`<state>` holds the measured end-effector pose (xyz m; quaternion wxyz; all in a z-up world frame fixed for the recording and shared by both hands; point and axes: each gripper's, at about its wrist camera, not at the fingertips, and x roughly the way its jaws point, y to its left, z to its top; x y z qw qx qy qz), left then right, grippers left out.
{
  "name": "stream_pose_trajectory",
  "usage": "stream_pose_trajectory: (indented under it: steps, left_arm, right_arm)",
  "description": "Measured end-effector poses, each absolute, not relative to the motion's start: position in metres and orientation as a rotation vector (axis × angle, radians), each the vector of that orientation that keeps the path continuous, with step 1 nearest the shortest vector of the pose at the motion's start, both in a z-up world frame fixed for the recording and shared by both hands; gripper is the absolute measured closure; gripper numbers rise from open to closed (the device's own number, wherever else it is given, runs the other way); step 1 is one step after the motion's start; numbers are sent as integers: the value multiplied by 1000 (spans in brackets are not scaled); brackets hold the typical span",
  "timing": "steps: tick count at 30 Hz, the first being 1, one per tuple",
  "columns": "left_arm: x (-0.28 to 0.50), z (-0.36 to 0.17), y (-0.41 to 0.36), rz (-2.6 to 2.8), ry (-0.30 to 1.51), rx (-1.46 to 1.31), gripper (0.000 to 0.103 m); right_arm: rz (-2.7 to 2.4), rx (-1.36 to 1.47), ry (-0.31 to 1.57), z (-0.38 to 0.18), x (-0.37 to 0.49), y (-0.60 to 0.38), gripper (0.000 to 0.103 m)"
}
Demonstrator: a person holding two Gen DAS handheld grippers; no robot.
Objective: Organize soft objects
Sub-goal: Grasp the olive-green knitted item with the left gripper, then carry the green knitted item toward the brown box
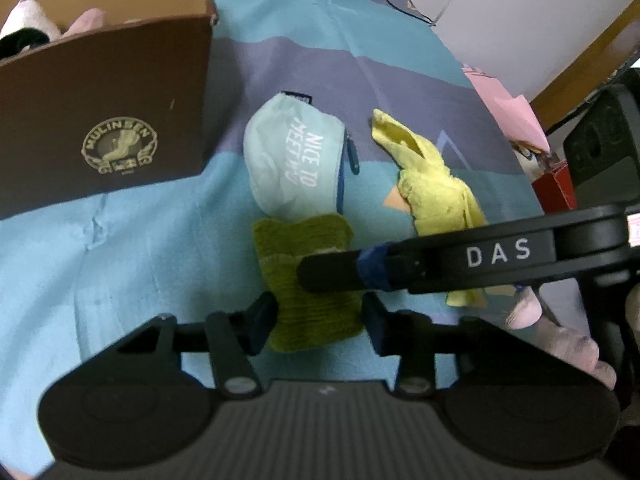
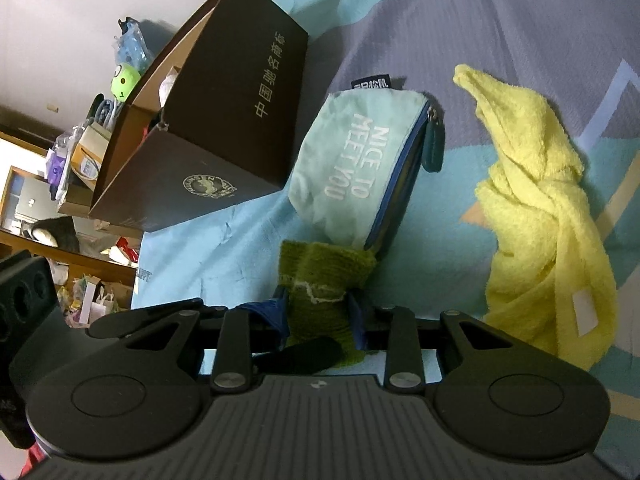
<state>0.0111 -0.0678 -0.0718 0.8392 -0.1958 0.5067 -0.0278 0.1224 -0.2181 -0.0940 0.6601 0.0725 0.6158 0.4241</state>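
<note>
1. Jaws of the right gripper [image 2: 318,316] are seen pinched on the near part of the green knitted cloth [image 2: 320,280], whose fabric is bunched between the blue pads. Jaws of the left gripper [image 1: 320,320] stand partly open on either side of the same cloth [image 1: 308,280]; whether their pads press on it cannot be told.
2. The cloth lies on the blue bedsheet [image 1: 140,260], its far edge tucked under or against the light blue zip pouch [image 1: 296,160], with the yellow towel [image 1: 432,184] just beside.
3. A risk is judged in that overlap: if the cloth is lifted, the pouch could be dragged or tipped along with it.
4. A second risk lies in the two grippers sharing one small cloth; the right finger [image 1: 340,274] crosses over it in the left wrist view, so the fingers could collide, or the cloth could be stretched between them.
5. A thin pinch on loose knit may slip out when raised.
6. The brown cardboard box [image 1: 120,120] stands open at the left, well apart from the cloth. White, black and pink soft items [image 1: 36,24] are seen inside; more cannot be made out.
</note>
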Motion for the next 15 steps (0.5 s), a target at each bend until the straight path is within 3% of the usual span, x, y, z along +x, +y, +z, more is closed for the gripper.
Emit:
stream_pose_trajectory:
  steps: [15]
  left_arm:
    - [14,-16,-76,-358,988,-294,68]
  right_arm:
    - [900,293,1308,-33,118,-246,90]
